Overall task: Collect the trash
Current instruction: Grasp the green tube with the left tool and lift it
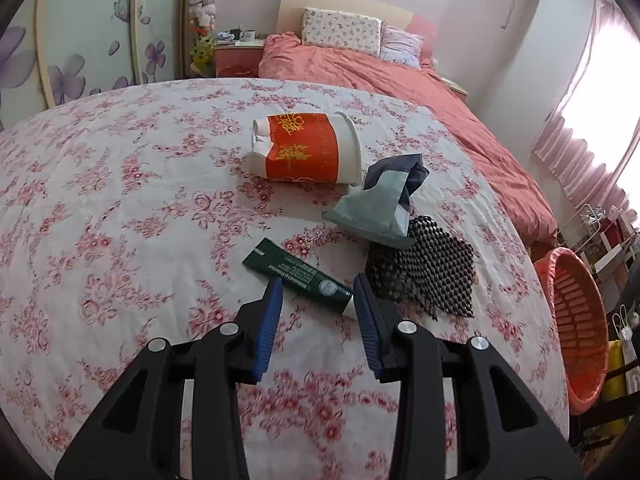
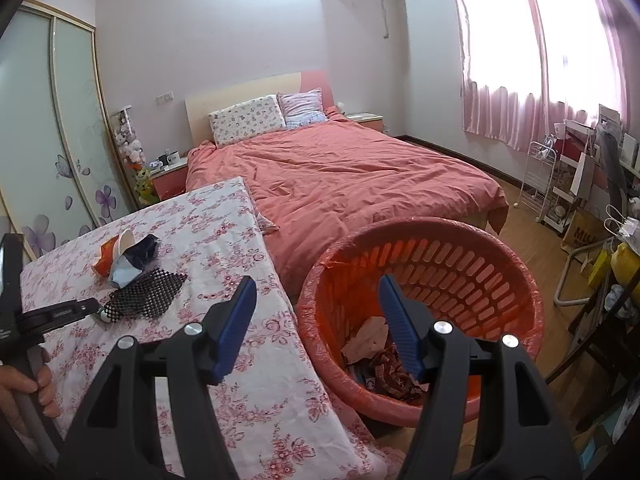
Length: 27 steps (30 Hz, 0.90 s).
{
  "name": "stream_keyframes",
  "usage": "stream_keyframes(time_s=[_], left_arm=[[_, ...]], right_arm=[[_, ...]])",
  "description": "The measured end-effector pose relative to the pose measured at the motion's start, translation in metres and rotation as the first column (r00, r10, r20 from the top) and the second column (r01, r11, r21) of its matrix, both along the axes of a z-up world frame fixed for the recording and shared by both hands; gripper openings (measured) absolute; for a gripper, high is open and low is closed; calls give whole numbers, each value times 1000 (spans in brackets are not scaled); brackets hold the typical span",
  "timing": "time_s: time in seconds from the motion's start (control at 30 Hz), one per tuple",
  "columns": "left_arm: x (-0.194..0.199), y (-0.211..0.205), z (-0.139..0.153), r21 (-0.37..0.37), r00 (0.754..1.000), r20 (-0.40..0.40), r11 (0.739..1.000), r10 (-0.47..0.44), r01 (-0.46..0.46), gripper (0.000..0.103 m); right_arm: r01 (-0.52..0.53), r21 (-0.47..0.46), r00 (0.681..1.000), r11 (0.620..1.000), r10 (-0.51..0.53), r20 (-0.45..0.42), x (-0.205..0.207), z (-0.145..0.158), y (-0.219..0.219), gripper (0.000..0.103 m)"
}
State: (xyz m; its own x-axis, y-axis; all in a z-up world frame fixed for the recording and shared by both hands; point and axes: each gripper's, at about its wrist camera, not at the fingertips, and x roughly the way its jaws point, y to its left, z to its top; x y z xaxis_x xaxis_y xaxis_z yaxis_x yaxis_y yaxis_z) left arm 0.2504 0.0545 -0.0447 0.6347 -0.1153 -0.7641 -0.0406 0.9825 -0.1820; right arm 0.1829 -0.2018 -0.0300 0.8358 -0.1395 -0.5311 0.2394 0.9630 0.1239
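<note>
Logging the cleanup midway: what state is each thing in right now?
Left tongs: open, straddling the tube's cap end.
Right tongs: open, empty, above the basket.
Green tube: lying flat on the tablecloth.
Paper cup: on its side, base crushed.
Grey bag: crumpled.
Black mesh: lying flat.
Basket: upright, lined, some trash inside.

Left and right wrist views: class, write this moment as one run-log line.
left gripper: open, at green tube | right gripper: open over orange basket | on table: cup, grey wrapper, black mesh
</note>
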Motion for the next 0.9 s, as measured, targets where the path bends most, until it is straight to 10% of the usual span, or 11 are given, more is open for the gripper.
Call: stream_keyframes(time_s=[0.6, 0.9], left_arm=[[-7, 30, -1, -20, 1000, -6, 1000, -14, 14, 38], [2, -9, -6, 116, 982, 25, 976, -188, 184, 37]], right_arm=[[-70, -5, 997, 998, 70, -27, 9, -5, 29, 63], [-70, -7, 997, 998, 69, -42, 12, -7, 29, 63]])
